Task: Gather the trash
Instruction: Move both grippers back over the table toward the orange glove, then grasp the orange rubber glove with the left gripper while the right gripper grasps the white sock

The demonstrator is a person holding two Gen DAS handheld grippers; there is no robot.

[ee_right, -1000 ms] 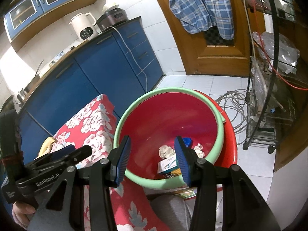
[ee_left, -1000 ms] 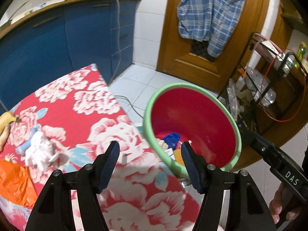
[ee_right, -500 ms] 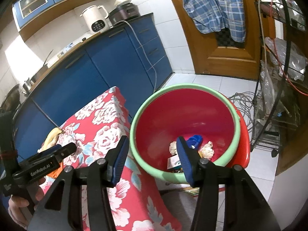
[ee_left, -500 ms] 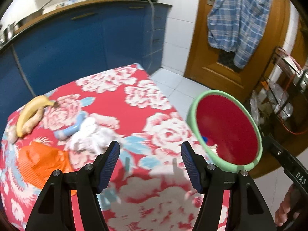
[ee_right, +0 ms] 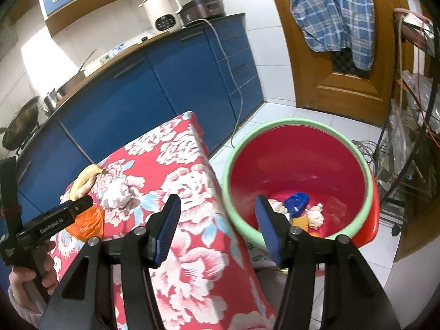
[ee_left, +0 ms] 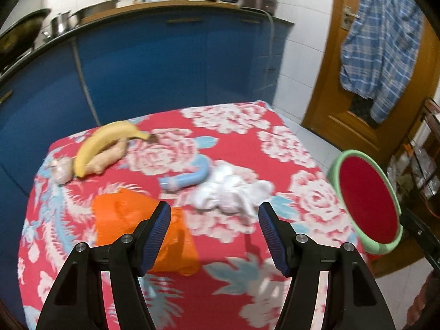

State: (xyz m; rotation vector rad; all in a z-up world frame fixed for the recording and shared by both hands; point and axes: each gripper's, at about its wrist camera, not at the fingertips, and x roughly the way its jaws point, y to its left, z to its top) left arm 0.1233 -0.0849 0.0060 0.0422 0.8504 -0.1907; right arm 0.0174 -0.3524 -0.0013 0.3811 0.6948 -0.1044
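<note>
My left gripper (ee_left: 214, 236) is open and empty above the red flowered table (ee_left: 247, 143). Just ahead of it lie a crumpled white tissue (ee_left: 231, 192), a light blue tube (ee_left: 187, 178) and an orange plastic bag (ee_left: 129, 220). A banana (ee_left: 104, 140) lies further back on the left. My right gripper (ee_right: 217, 228) is open and empty, between the table edge and the red basin with a green rim (ee_right: 297, 162). The basin holds a blue cap (ee_right: 297, 200) and paper scraps (ee_right: 315, 217). The basin also shows in the left wrist view (ee_left: 365, 203).
Blue kitchen cabinets (ee_left: 165, 60) stand behind the table. A wooden door (ee_right: 343, 82) with a plaid shirt (ee_right: 332, 13) is at the back right. A wire rack (ee_right: 412, 123) stands right of the basin. The left gripper's body (ee_right: 52, 220) shows at the left.
My left gripper has swung left from over the basin to over the table, facing the tissue and orange bag. My right gripper has shifted slightly and stays open by the basin.
</note>
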